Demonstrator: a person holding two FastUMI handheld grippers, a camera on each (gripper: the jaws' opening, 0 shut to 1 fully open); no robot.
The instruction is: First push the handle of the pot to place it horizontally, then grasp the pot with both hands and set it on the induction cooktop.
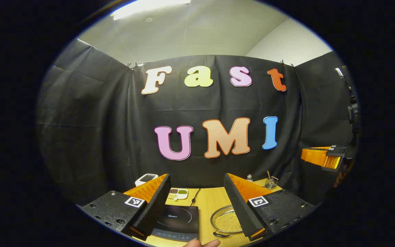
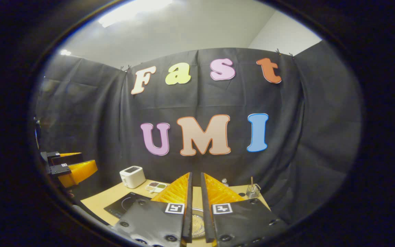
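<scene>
metal pot [image 1: 225,221] filled with small golden beads

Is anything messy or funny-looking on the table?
Nothing is spilled or broken. The pot sits on the table beside the induction cooktop, not on it, and its handle points toward the camera, not sideways.

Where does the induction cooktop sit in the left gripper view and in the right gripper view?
Left gripper view: the induction cooktop lies low and centre-left on the table, between that tool's own fingers, with the pot to its right.
Right gripper view: the induction cooktop lies low and left, partly hidden behind that tool's own left finger.
Shared landmark: the white toaster, behind the cooktop on its left.
</scene>
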